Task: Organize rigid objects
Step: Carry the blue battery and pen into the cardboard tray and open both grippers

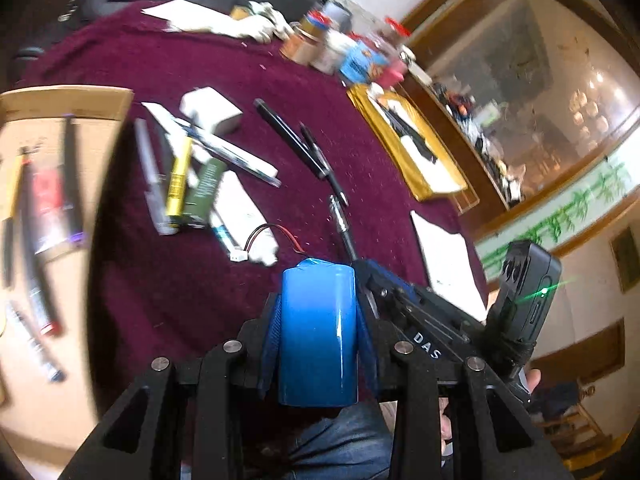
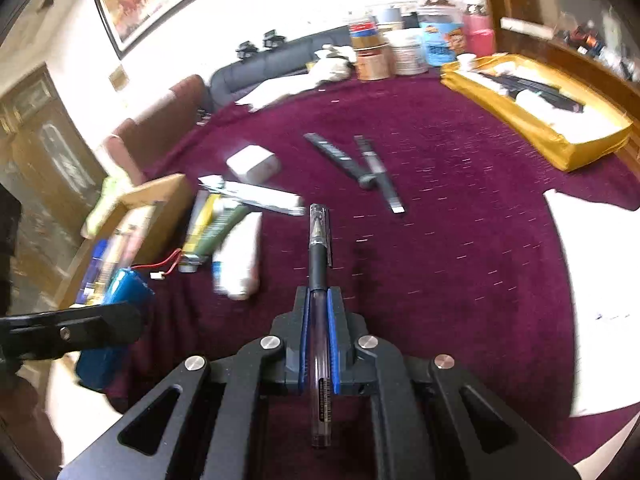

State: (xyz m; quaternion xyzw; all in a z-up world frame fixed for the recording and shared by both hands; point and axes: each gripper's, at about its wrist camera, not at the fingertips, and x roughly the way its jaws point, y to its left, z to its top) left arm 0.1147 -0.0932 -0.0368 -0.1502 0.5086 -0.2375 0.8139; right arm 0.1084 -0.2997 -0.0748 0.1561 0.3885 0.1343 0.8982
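My left gripper point(image 1: 318, 308) is shut on a blue cylindrical battery pack point(image 1: 318, 332), whose red and black lead point(image 1: 276, 232) trails forward. It is lifted above the maroon tablecloth point(image 1: 224, 64). My right gripper point(image 2: 319, 296) is shut on a clear pen with a black grip point(image 2: 318, 248), which points forward. The right wrist view shows the left gripper point(image 2: 80, 324) and battery pack point(image 2: 124, 284) at the left. An open cardboard box point(image 1: 60, 100) at far left holds pens and tubes. A pile of tubes point(image 1: 200, 188), a white box point(image 1: 212, 110) and two black pens point(image 1: 296, 140) lie on the cloth.
A yellow tray point(image 2: 560, 152) with dark items sits at the right. Jars and tape rolls point(image 2: 404, 48) line the far edge. White paper point(image 2: 600, 260) lies near the right edge. A dark sofa point(image 2: 272, 64) stands behind the table. A person's jeans-clad leg point(image 1: 340, 448) is below.
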